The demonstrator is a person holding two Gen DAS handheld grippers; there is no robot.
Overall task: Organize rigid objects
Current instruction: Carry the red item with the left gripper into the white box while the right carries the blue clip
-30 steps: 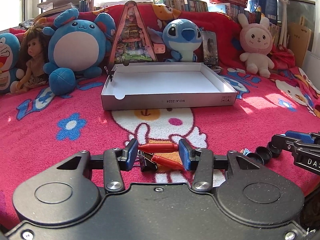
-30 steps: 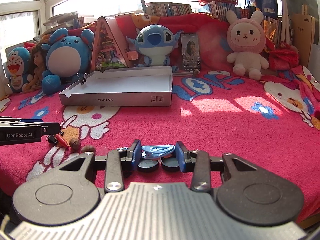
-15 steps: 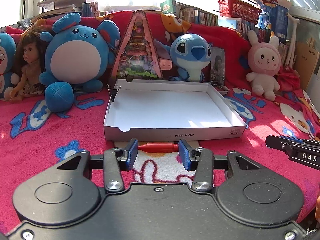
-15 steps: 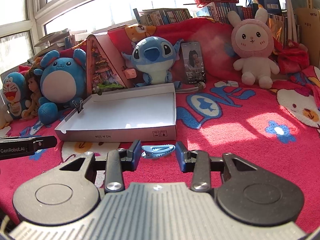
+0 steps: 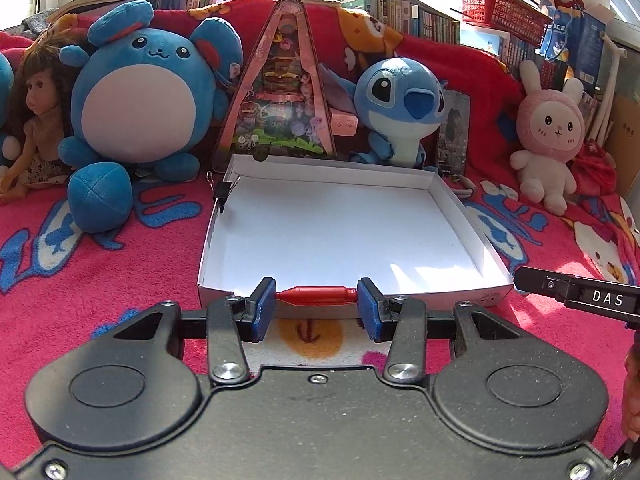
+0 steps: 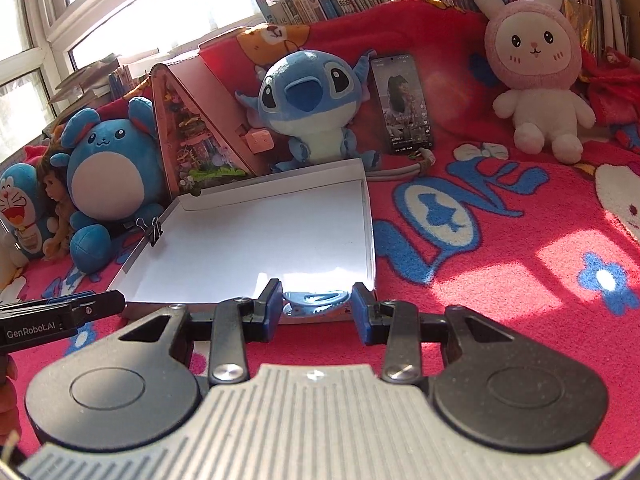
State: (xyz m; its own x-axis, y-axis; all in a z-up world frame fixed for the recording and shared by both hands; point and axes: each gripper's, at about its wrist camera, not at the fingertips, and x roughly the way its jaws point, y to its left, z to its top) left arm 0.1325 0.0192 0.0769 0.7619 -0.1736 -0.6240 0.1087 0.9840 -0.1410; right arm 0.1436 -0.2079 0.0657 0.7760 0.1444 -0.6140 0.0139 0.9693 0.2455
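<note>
Now left fingers (image 5: pixel 316 304) grip a red clip (image 5: pixel 316 294), right fingers (image 6: pixel 316 306) a blue clip (image 6: pixel 316 299), beside the white box (image 5: pixel 460 204).

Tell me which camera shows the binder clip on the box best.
Left wrist: the binder clip sits sharp on the white box's left wall. The right wrist shows it too, farther off to the side.

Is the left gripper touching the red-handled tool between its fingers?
Touching. The left wrist view shows the red-handled tool spanning the left gripper, each end against a blue pad.

Left gripper (image 5: pixel 317 304) clamping red-handled tool (image 5: pixel 316 294), at white tray's (image 5: pixel 452 200) near edge
</note>
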